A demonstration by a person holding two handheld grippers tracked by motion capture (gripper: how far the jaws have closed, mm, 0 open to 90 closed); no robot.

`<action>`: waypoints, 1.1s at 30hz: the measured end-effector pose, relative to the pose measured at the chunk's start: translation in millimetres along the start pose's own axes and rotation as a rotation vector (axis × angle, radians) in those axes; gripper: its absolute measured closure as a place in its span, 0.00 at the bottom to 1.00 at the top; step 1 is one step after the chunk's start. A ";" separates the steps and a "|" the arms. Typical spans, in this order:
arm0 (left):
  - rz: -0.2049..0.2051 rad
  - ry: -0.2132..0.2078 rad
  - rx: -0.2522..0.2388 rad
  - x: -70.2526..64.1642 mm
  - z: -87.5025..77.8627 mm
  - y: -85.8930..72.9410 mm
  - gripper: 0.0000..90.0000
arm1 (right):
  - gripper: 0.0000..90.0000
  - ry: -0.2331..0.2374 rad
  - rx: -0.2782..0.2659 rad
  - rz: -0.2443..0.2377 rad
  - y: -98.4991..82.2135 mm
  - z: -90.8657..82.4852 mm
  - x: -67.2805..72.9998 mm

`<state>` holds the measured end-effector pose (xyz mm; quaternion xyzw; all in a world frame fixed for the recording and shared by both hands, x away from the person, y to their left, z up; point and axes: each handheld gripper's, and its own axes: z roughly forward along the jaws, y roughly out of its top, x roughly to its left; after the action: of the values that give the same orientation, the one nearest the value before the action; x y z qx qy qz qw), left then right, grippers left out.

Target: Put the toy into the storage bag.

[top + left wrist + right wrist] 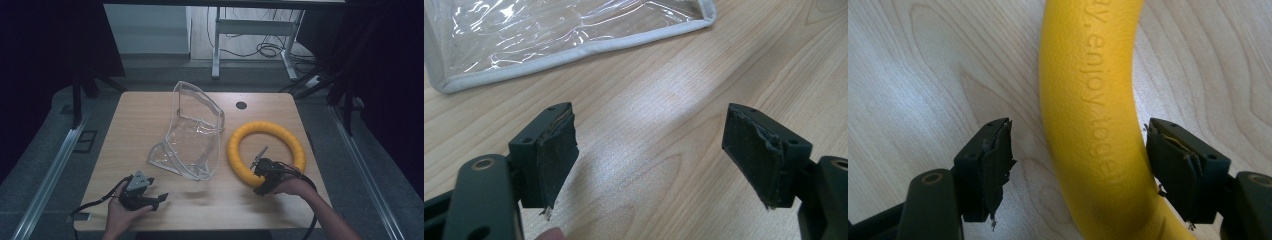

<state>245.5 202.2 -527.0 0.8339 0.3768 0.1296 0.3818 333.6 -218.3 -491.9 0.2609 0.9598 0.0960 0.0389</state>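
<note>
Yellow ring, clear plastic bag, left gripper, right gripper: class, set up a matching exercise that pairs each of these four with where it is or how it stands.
Things:
1. yellow ring
2. clear plastic bag
3. left gripper
4. right gripper

Places or states:
A. jaws open over bare wood, nothing between them
B. stands open near the middle of the table
C. lies flat on the right part of the table
D. jaws open astride the yellow tube

Pairs: 1-C, 2-B, 3-A, 4-D
</note>
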 end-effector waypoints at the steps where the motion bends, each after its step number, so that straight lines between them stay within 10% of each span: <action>1: 0.001 0.000 0.001 0.1 0.3 -0.1 0.24 | 0.32 -0.004 0.010 -0.007 1.1 0.6 0.3; 25: -0.020 -0.042 -0.039 0.5 -1.6 1.2 0.24 | 0.54 0.055 0.138 -0.082 21.8 12.0 -11.7; 33: -0.021 -0.040 -0.040 0.7 -1.9 1.6 0.24 | 0.55 0.077 0.023 -0.071 21.9 -11.7 -17.3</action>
<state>245.9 203.0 -524.6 0.8244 0.3752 0.1165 0.4074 357.8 -210.5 -475.6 0.2232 0.9703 0.0937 0.0024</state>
